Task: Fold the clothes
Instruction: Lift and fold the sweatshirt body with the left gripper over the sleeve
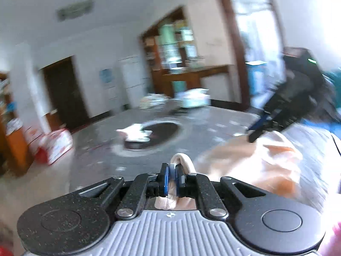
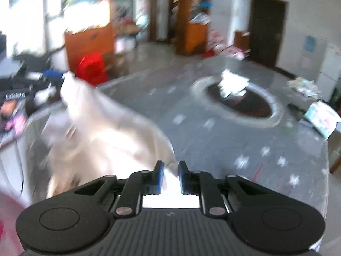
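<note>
Left gripper (image 1: pixel 172 173) pinches soft peach cloth (image 1: pixel 245 162); right gripper (image 2: pixel 170 176) grips same rumpled cloth

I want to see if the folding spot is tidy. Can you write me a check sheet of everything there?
Surface: round grey table with pale speckles and a dark oval centre.
Job's things: pale peach-white cloth garment, bunched and lifted at the near edge; blurred.
Clutter: crumpled white cloth on the dark centre; a box and papers at the far edge.
Grippers: left gripper shut on a fold of the garment; right gripper has cloth between its blue pads, gap still visible.
Cables: nothing seen.
Surroundings: wooden shelves, dark door, red bag on the floor.
</note>
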Tool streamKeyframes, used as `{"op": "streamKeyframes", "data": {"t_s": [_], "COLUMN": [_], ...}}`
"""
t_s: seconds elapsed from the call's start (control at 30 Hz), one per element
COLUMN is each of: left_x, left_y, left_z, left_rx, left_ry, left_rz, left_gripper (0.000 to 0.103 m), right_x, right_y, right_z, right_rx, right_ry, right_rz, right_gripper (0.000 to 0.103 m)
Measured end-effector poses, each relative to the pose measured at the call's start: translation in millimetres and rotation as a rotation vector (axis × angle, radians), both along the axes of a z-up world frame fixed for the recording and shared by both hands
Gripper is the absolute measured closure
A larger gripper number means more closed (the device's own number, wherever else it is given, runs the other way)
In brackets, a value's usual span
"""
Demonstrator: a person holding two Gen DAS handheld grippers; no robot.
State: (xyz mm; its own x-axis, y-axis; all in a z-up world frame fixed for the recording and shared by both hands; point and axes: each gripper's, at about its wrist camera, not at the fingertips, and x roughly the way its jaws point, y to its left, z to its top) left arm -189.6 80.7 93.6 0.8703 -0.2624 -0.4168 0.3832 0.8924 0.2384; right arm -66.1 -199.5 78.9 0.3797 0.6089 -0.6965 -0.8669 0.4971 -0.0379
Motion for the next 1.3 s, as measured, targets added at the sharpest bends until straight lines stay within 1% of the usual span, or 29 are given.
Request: {"op": "streamKeyframes", "data": {"t_s": [0.07,0.13,0.2,0.23,0.37,0.43,0.47,0.53,0.63,0.7,0.73,0.77,0.87,0.93,0.97,1.03,1.07,1.1,1.23,1.3], "left_x": [-15.3,-22.2,-26.6,-27.1,-30.0,-32.7,-35.1,-40.3,-45.2,-47.8,-48.4,-48.8,-51.6,-50.0,-48.2,-43.1,-39.9,-36.5,-29.9,-28.8], "left_y": [-8.5,-14.4,-17.8,-16.7,-15.5,-19.6,-22.0,-26.7,-22.8,-13.1,-7.9,-2.6,11.6,17.2,18.6,18.1,17.8,17.7,27.3,30.0], "left_z": [-11.2,-20.8,-29.4,-32.1,-39.3,-45.2,-47.6,-51.9,-48.9,-42.4,-39.1,-35.7,-25.9,-21.9,-21.0,-22.4,-23.1,-23.8,-23.1,-24.8], "left_rx": [0.027,0.048,0.058,0.058,0.043,0.068,0.086,0.123,0.121,0.081,0.052,0.021,-0.066,-0.112,-0.135,-0.170,-0.187,-0.205,-0.313,-0.324], "left_ry": [0.058,0.115,0.168,0.182,0.211,0.220,0.221,0.221,0.224,0.233,0.238,0.242,0.226,0.225,0.229,0.247,0.258,0.269,0.291,0.303], "left_rz": [-0.068,-0.097,-0.116,-0.114,-0.108,-0.121,-0.131,-0.153,-0.154,-0.139,-0.124,-0.107,-0.041,0.010,0.027,0.053,0.069,0.086,0.148,0.183], "left_gripper": [0.094,0.093,0.093,0.093,0.093,0.093,0.093,0.093,0.092,0.087,0.080,0.070,0.058,0.058,0.058,0.058,0.058,0.058,0.058,0.058], "right_x": [-12.6,-18.6,-15.5,-12.9,1.6,12.8,19.7,26.9,34.6,26.3,18.1,9.1,-22.5,-39.0,-45.9,-49.6,-48.8,-46.5,-26.5,-13.5], "right_y": [-6.5,-12.3,-16.4,-18.2,-15.6,-6.9,-1.2,12.8,34.5,44.3,46.4,47.9,42.7,37.3,33.3,27.0,22.8,18.1,2.6,-2.7], "right_z": [-10.6,-15.2,-7.3,-1.8,26.7,33.2,33.0,23.5,6.2,-6.5,-12.4,-18.0,-30.7,-35.8,-37.1,-36.1,-33.0,-27.7,-4.8,0.2], "right_rx": [-0.061,-0.097,-0.067,-0.044,0.089,0.123,0.133,0.115,0.071,0.018,-0.009,-0.037,-0.105,-0.135,-0.141,-0.126,-0.106,-0.082,0.016,0.041], "right_ry": [0.044,0.066,0.074,0.077,0.022,-0.012,-0.011,0.007,0.034,0.034,0.026,0.013,-0.053,-0.098,-0.104,-0.075,-0.043,-0.015,0.023,0.031], "right_rz": [0.039,0.057,0.048,0.041,-0.018,-0.063,-0.083,-0.070,-0.031,0.023,0.048,0.070,0.115,0.133,0.141,0.144,0.140,0.127,0.032,-0.034], "right_gripper": [0.084,0.084,0.084,0.084,0.083,0.083,0.082,0.082,0.082,0.083,0.083,0.083,0.083,0.083,0.083,0.083,0.082,0.082,0.082,0.078]}}
